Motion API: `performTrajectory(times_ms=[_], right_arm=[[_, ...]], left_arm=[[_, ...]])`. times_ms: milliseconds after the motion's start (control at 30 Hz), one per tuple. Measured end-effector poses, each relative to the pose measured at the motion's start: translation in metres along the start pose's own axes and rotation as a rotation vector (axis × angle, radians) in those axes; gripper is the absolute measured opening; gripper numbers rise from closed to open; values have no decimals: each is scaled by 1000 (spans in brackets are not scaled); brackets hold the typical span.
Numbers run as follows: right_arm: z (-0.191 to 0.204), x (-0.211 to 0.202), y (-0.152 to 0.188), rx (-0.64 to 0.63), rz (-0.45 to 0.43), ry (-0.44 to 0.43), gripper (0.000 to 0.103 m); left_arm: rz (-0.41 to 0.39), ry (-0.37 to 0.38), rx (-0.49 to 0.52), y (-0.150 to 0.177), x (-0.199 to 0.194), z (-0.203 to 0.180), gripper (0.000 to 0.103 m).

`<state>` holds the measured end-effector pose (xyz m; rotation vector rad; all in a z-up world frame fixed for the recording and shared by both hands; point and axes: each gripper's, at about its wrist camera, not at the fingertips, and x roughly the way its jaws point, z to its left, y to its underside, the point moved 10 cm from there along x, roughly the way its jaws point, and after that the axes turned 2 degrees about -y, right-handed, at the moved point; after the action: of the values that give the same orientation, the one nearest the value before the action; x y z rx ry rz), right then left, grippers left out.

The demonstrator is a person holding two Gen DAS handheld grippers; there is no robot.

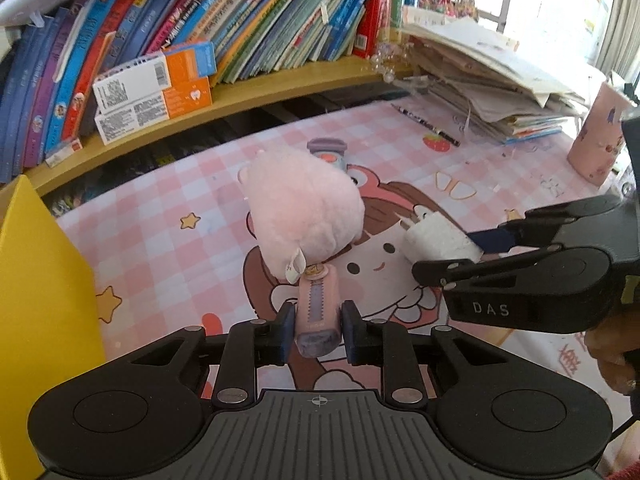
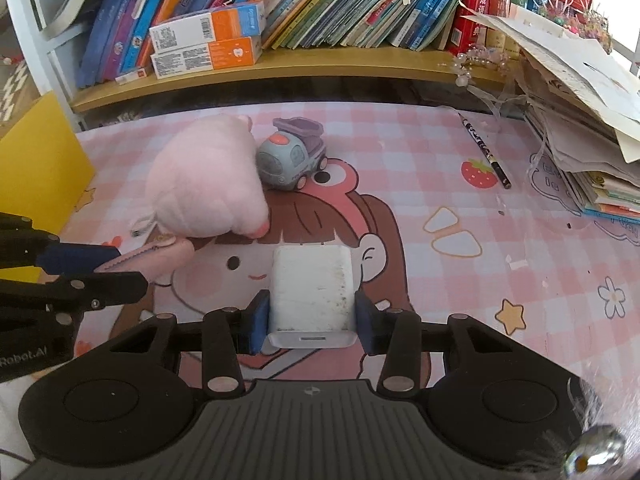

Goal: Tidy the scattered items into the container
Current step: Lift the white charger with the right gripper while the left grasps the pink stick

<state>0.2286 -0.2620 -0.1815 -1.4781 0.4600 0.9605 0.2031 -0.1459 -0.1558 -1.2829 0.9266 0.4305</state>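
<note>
The pink strap [image 1: 316, 312] of the plush toy [image 1: 300, 208] is pinched in the left gripper [image 1: 316, 334]; the white charger [image 2: 312, 284] is clamped in the right gripper [image 2: 312, 322]. Nothing is seen binned yet: the toy truck [image 2: 292, 156] is left on the mat, the yellow container [image 1: 44, 300] beside it.

Two wrist fisheyes, close, angled down, sharing pink plush [image 1: 300, 208] and desk mat [image 2: 460, 240]

Black hand-held gripper [image 1: 316, 330]: blue pads, silver screws, ribbed grey base; other marked "DAS".

Toy truck [image 2: 291, 160] and paper stack [image 2: 580, 128] crowd the desk's back; right foreground seems clear.
</note>
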Motion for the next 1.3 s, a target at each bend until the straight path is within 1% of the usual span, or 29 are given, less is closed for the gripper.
performTrajectory(times_ms=[533,800,1033,1300], right_arm=[[11,-45,9,-14,-40,-5,41],[24,-69,11,-49,-72,0,41],[33,-86,17,-59,-93,5,41],[38,-104,25,-46,-107,23,41]], left_arm=[[-89,-29,-13,0,-55,3,23],[-154,-32,-27,1,-86,3,23],[-183,-26,-19,5,-103,0,23],[-205,-1,-3,7,-118,-5,23]])
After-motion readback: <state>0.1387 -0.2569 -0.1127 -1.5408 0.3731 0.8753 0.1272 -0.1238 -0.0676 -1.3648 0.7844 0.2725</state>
